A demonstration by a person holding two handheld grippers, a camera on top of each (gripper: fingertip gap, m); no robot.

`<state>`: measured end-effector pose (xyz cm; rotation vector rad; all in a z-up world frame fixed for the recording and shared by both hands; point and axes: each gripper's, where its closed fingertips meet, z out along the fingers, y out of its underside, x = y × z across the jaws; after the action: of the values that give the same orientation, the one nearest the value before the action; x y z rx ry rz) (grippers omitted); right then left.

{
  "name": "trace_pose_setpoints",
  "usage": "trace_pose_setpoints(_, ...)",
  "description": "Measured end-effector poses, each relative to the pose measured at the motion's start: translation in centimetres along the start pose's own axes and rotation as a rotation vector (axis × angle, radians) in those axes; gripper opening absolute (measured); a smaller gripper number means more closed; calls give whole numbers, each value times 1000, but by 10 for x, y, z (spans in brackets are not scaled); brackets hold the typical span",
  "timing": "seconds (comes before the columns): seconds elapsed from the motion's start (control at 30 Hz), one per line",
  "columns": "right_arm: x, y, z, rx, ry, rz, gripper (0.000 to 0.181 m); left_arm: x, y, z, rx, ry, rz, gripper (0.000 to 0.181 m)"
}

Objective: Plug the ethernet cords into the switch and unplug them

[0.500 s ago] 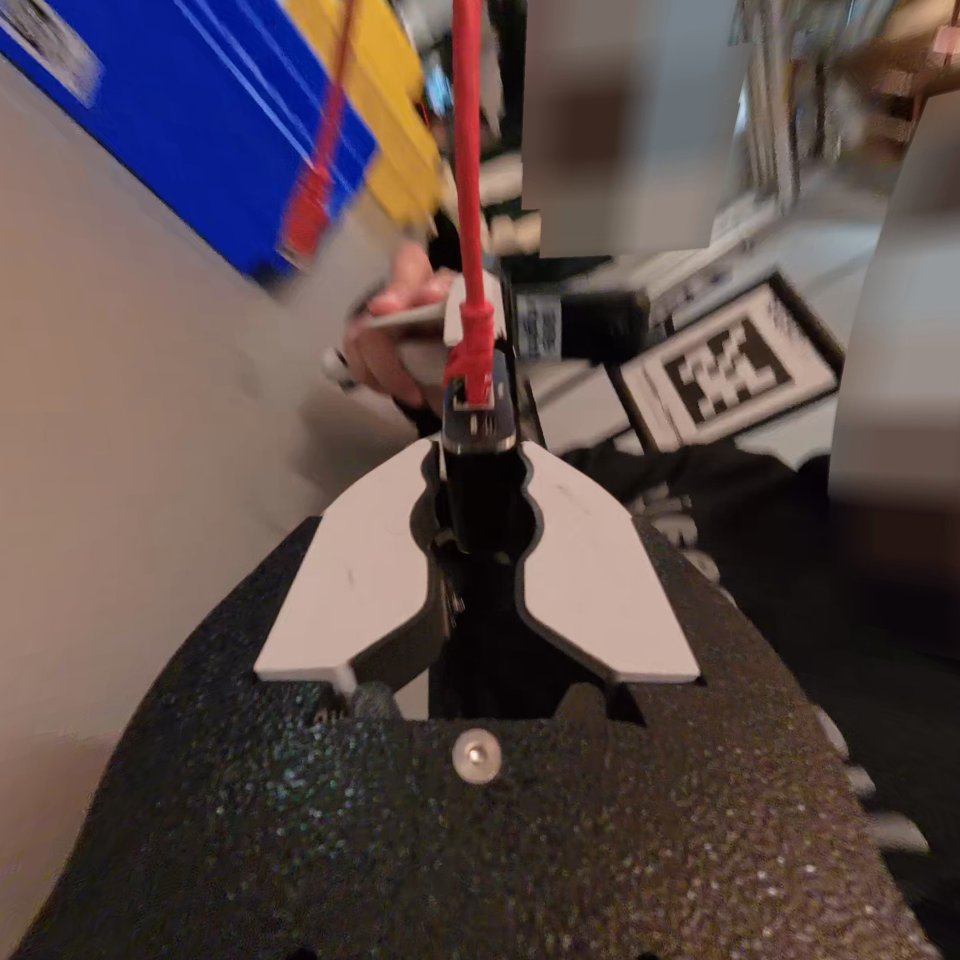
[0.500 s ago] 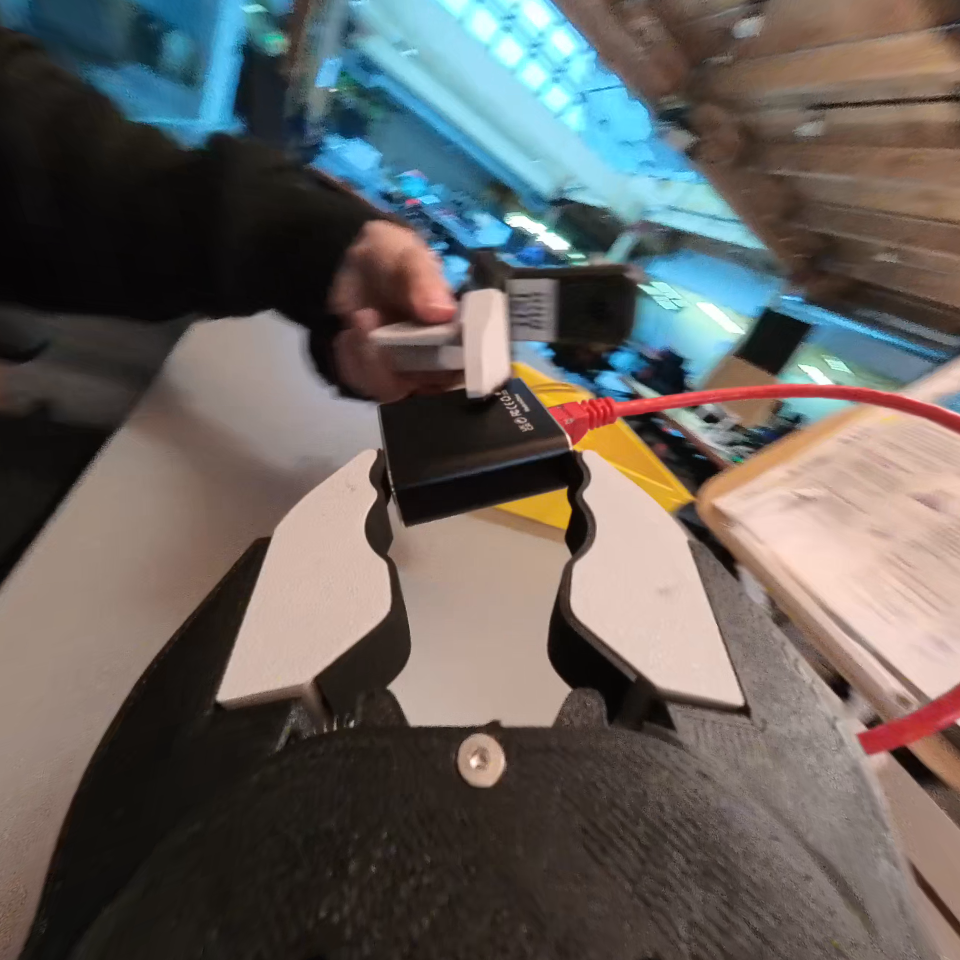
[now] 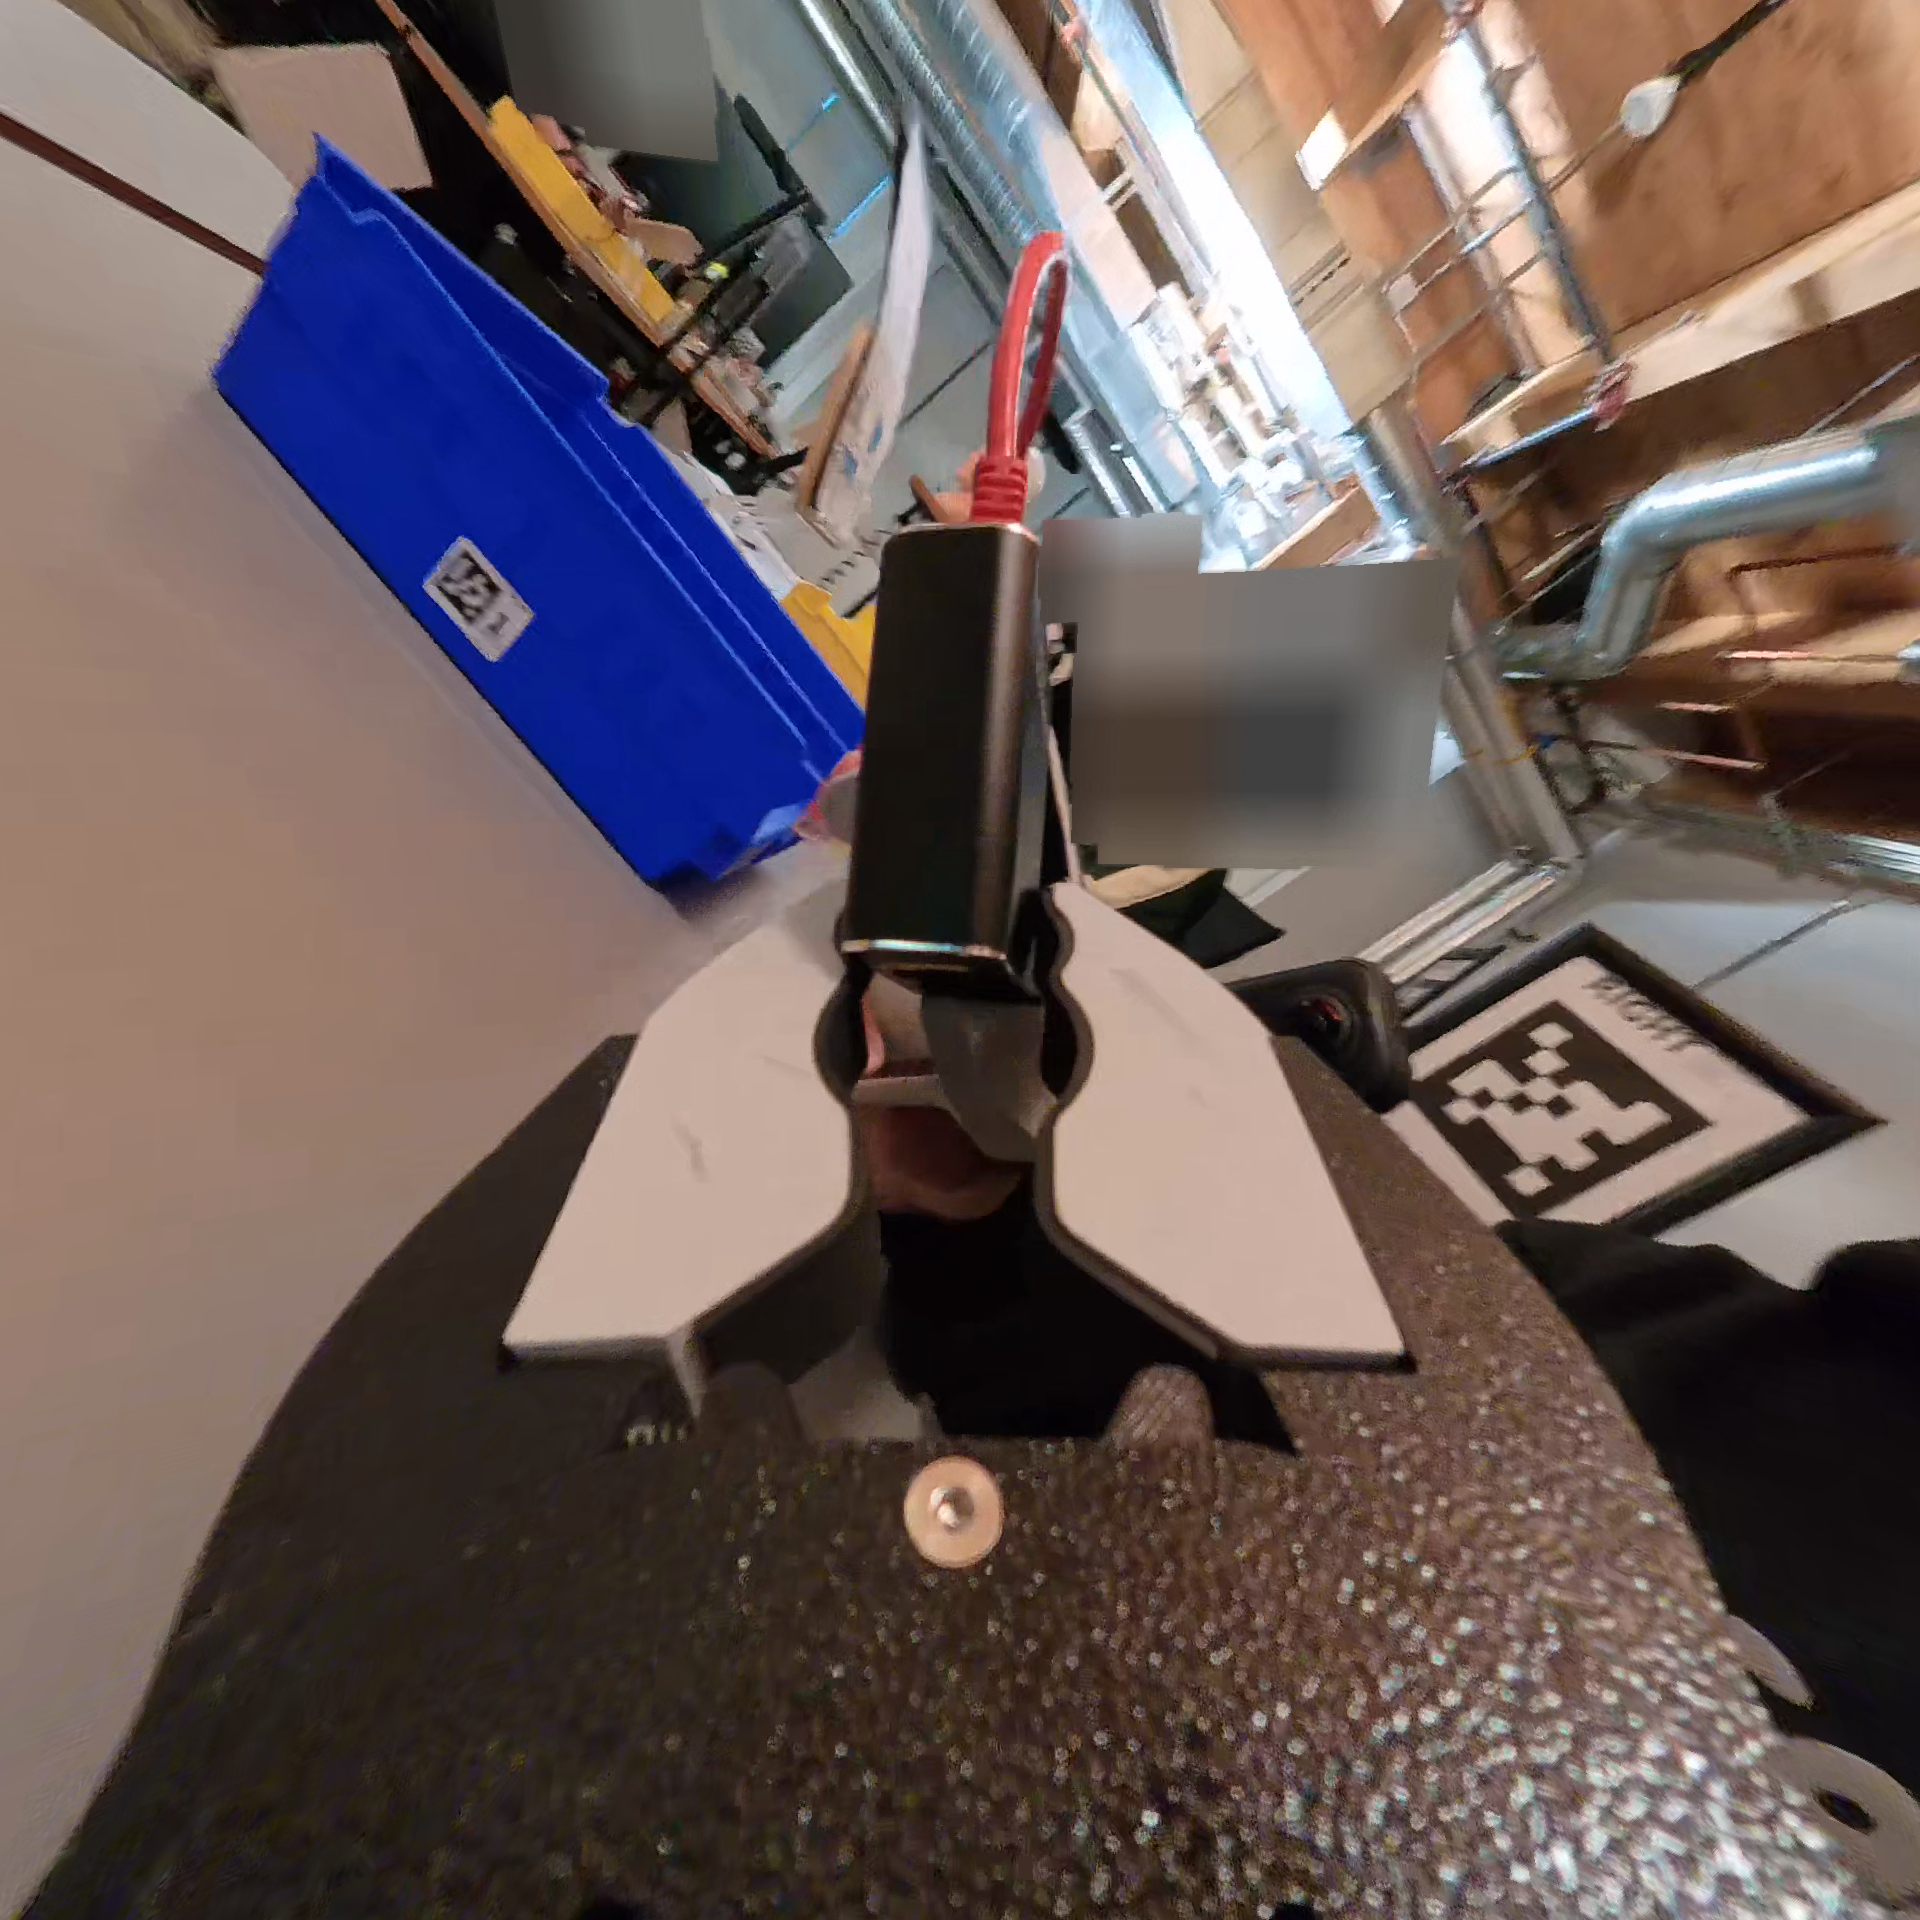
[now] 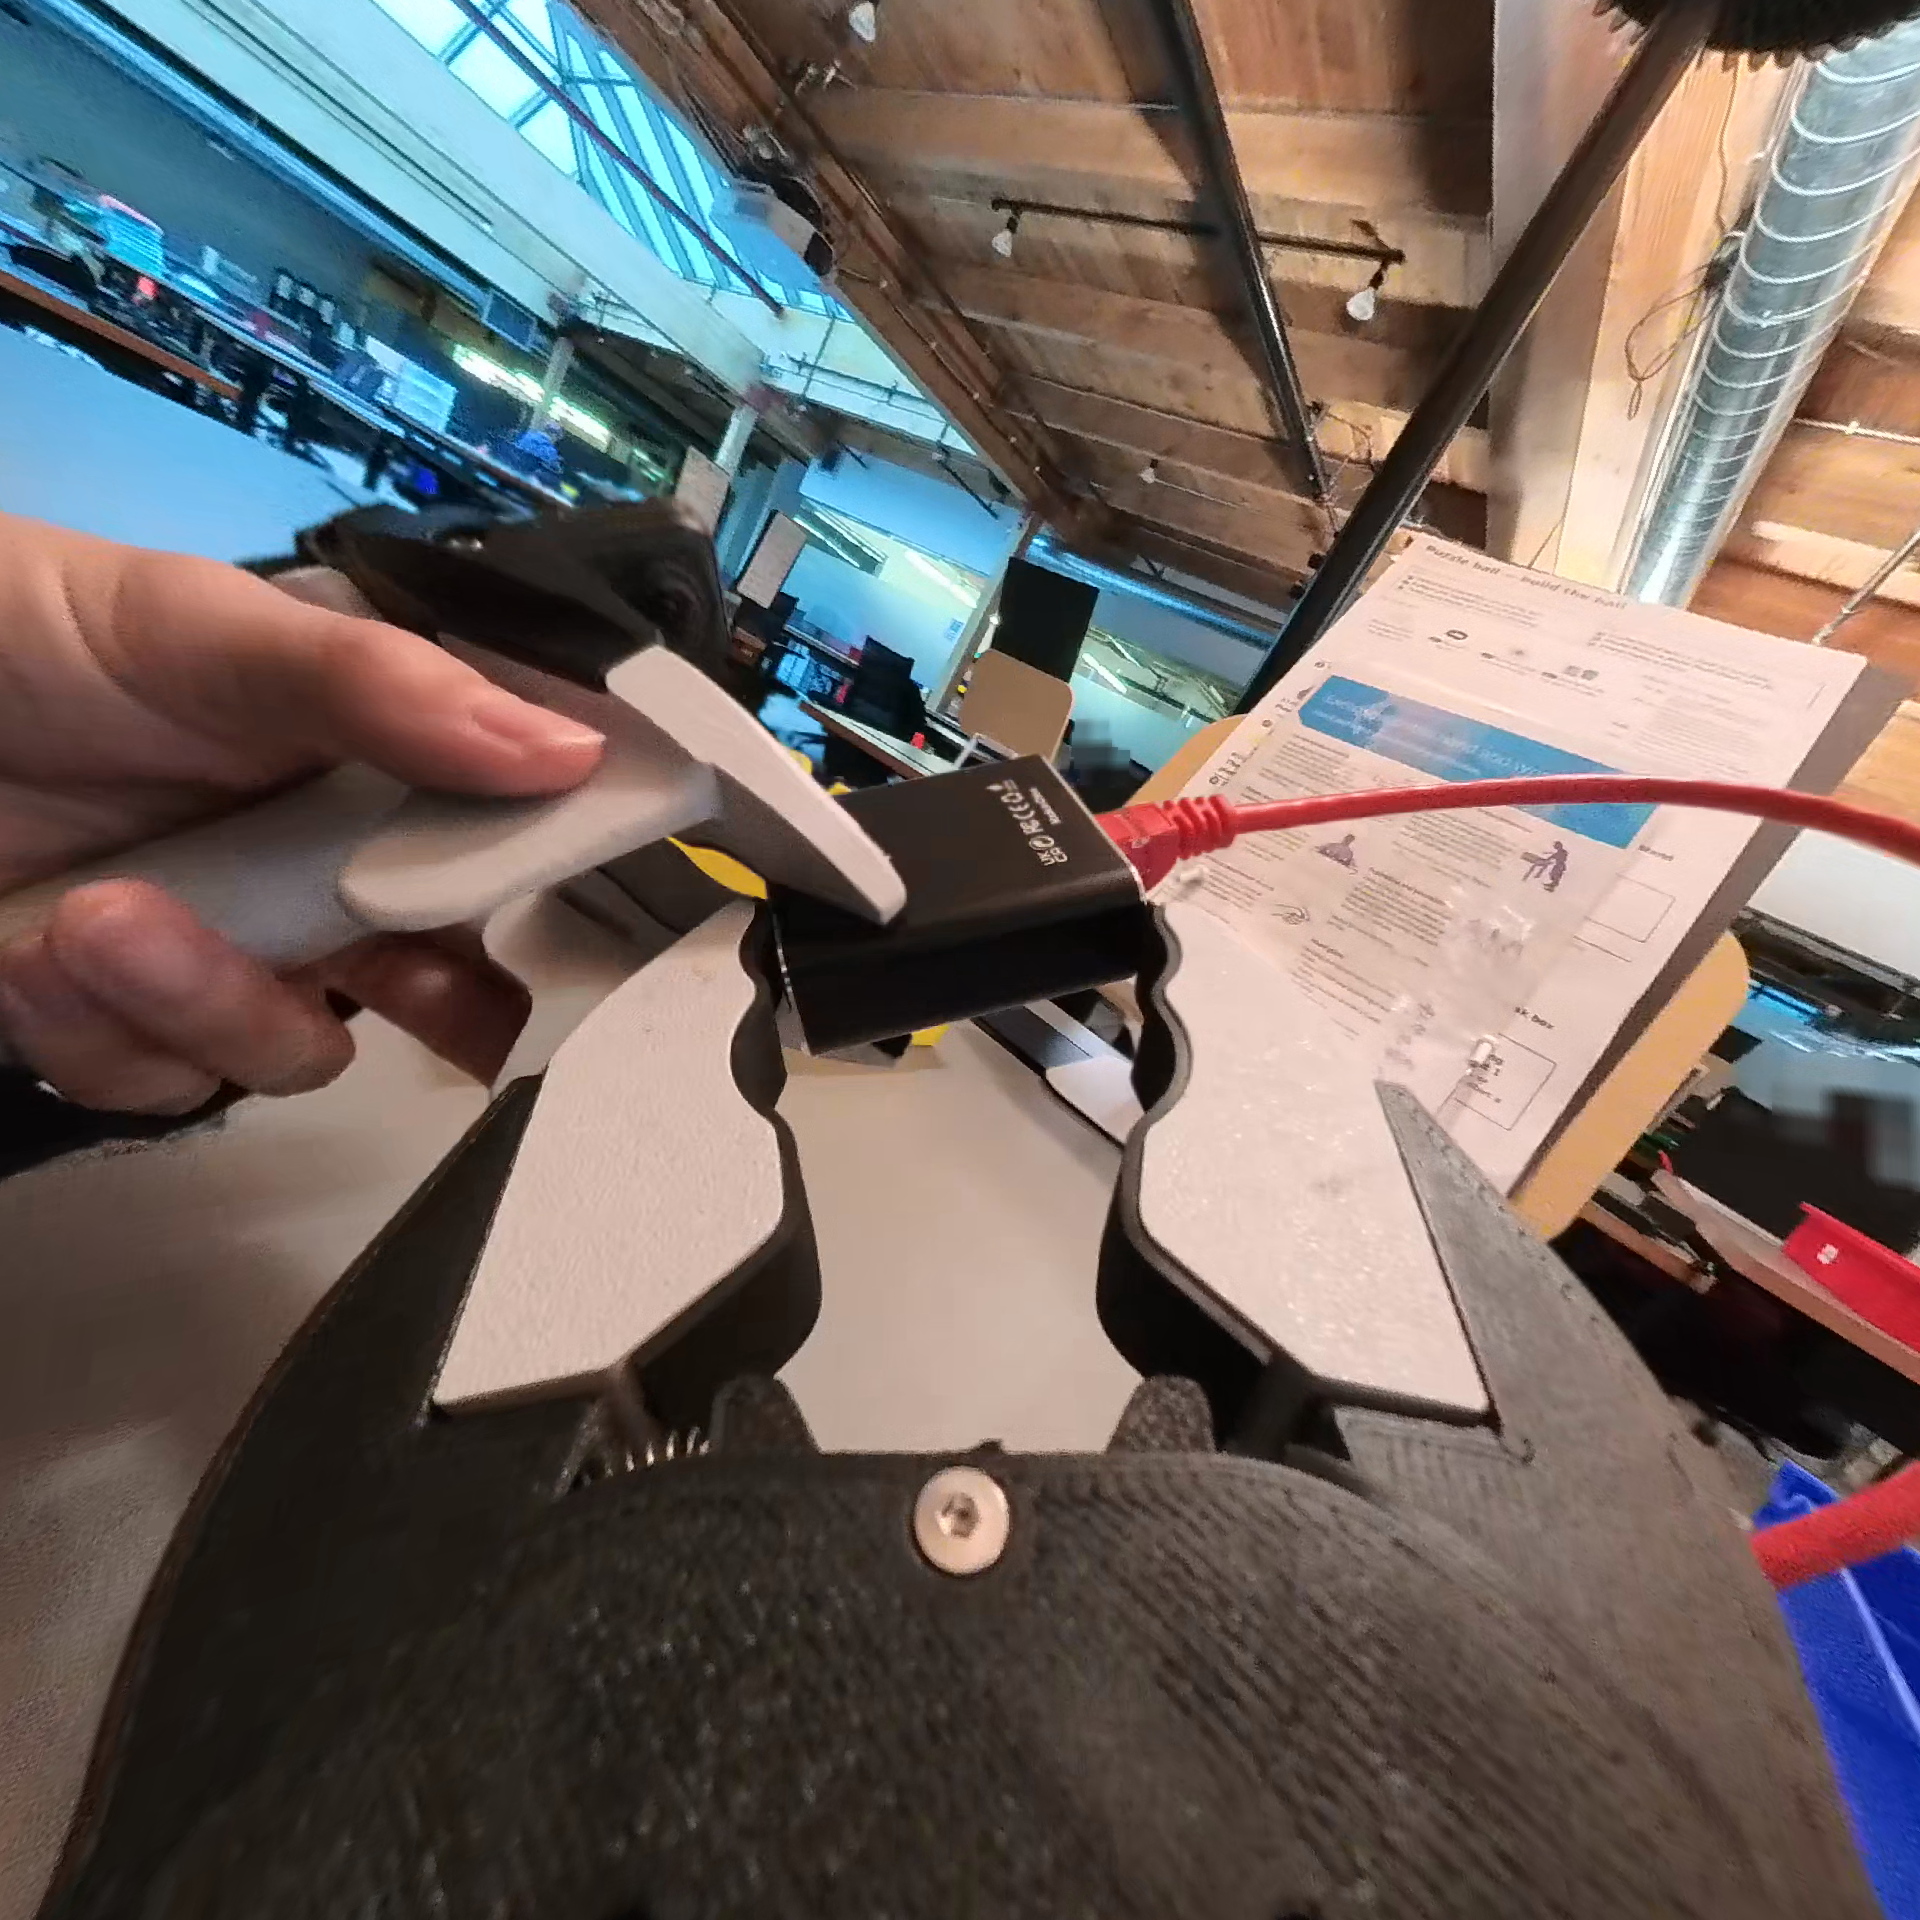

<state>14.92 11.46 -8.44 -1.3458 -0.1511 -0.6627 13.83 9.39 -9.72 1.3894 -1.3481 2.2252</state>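
The black switch (image 3: pixel 940 748) is held by both grippers above the white table (image 3: pixel 260 935). My left gripper (image 3: pixel 945 935) is shut on its near end, and the box stands up from the fingertips. My right gripper (image 4: pixel 956 961) is shut on the switch (image 4: pixel 966 894) across its sides. One white finger of the left gripper (image 4: pixel 769 800) lies on the switch's top, held by a hand (image 4: pixel 208 727). A red ethernet cord (image 4: pixel 1558 800) is plugged into the switch's far end, and its plug (image 3: pixel 1003 488) shows in the left wrist view.
A blue bin (image 3: pixel 520 582) stands on the table beyond the switch, with a yellow bin (image 3: pixel 831 634) behind it. A printed sheet on a board (image 4: pixel 1507 883) stands to the right. Another stretch of red cord (image 4: pixel 1839 1527) runs over a blue bin (image 4: pixel 1849 1714).
The left gripper has swung round the switch: before it faced the port end with the plug, now it holds the opposite end. The right gripper has kept hold of the switch and tilted upward.
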Motion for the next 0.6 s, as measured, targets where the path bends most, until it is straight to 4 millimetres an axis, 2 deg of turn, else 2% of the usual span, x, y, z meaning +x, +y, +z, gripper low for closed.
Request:
trace_pose_setpoints(0.1, 0, -2, -1, 30, -20, 31, 66, 4, 2, 0, -18, 73, -48, 24)
trace_pose_setpoints(0.2, -4, 0, -2, 28, -57, 36, 66, 1, 4, -3, -60, 57, -27, 24)
trace_pose_setpoints(0.3, -10, -4, -8, 51, -179, 57, 63, -2, 2, -11, -115, 35, -61, 24)
trace_pose_setpoints(0.4, -22, -31, -28, 94, -397, 11, 71, -21, 5, -27, -259, -118, -12, 24)
trace_pose_setpoints(0.47, -13, -44, -35, 48, -417, -4, 76, -19, 9, -35, -369, -131, -6, 24)
trace_pose_setpoints(0.6, 2, -52, -42, -9, -367, -119, 84, -11, 20, -38, -575, -117, 3, 24)
